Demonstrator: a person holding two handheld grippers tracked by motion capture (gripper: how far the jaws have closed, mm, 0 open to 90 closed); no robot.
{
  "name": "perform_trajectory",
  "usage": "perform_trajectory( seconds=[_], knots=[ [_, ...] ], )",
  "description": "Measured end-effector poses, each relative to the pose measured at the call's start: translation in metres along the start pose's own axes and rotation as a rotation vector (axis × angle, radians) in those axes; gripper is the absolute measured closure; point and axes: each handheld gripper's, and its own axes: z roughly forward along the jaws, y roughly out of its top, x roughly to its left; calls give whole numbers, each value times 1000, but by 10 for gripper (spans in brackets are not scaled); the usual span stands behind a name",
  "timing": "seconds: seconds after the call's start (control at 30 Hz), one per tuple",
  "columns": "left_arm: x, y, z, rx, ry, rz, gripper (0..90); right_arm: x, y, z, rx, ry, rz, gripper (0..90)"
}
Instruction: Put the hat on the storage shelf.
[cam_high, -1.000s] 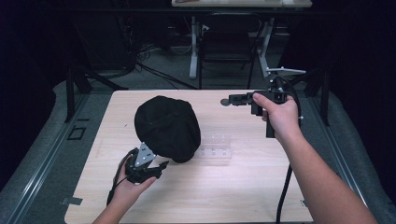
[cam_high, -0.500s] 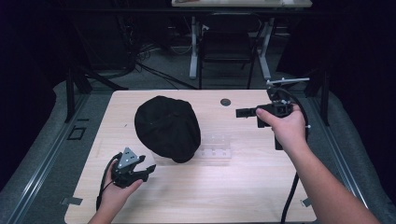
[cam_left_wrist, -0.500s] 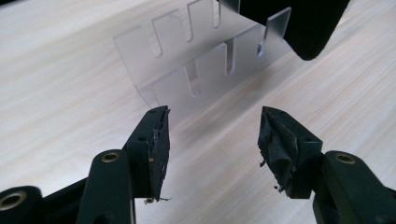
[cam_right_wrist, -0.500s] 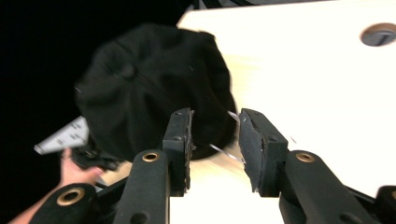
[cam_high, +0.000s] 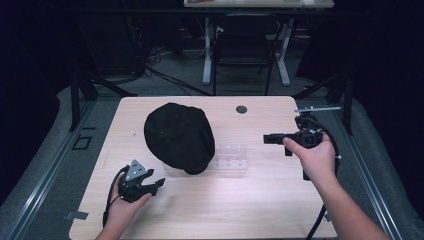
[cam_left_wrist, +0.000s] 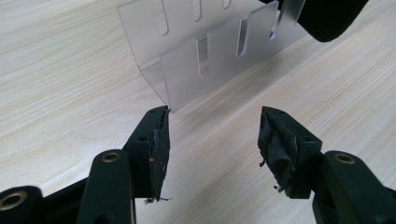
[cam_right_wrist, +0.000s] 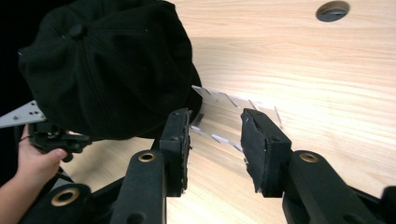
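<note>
we hold both grippers apart from the black cap (cam_high: 179, 137) at centre frame: left gripper (cam_high: 159, 183) jaws wide open and empty, right gripper (cam_high: 267, 138) jaws just opening, nothing between them.

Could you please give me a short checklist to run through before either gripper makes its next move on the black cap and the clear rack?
1. Left gripper open with nothing between its jaws: ok.
2. Right gripper open and empty, its jaws having just been opening: ok.
3. Black cap sits over one end of the clear rack, untouched by either gripper: ok.
4. Rack standing upright on the table: ok.
5. Cap seated firmly on the rack slots: cannot tell, the contact is hidden under the cap.
6. Space around the rack free of other things: ok.
</note>
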Motion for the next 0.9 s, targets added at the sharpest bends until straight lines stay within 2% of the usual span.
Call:
perform_trajectory(
  seconds=[0.07,0.13,0.17,0.2,0.27,0.43,0.6,0.63,0.67,0.73,0.77,0.8,0.83,0.87,0.9],
  knots=[
    [0,0,0,9,-3,3,440,-1,-6,-1,7,-3,-2,612],
    [0,-1,1,0,-10,-9,440,0,-13,-1,1,-36,-31,607],
    [0,-1,1,0,-13,-13,440,0,-16,-1,-7,-35,-42,606],
    [0,-2,1,2,-14,-14,442,0,-22,0,-4,-15,-35,605],
    [0,-2,1,6,-14,-12,442,0,-32,3,-9,-33,-58,604],
    [-1,-3,3,18,-5,-1,443,-4,-56,11,-17,-27,-59,600],
    [-1,-4,5,29,0,5,444,-12,-81,16,-81,-60,-52,592],
    [-1,-4,6,31,1,6,444,-14,-85,17,-86,-72,-59,590],
    [-1,-5,7,33,3,9,444,-17,-93,20,-98,-105,-66,581],
    [-1,-5,7,36,6,13,443,-20,-97,21,-107,-119,-70,573],
    [0,-7,9,33,13,11,437,-27,-108,27,-132,-158,-86,528],
    [0,-7,10,39,16,10,437,-27,-108,27,-132,-158,-86,528],
    [0,-9,13,38,25,10,423,-35,-117,36,-142,-197,-102,500],
    [1,-10,15,35,35,8,423,-35,-117,36,-142,-197,-102,500],
    [2,-11,18,52,36,12,415,-40,-122,42,-132,-224,-116,488]
  ],
)
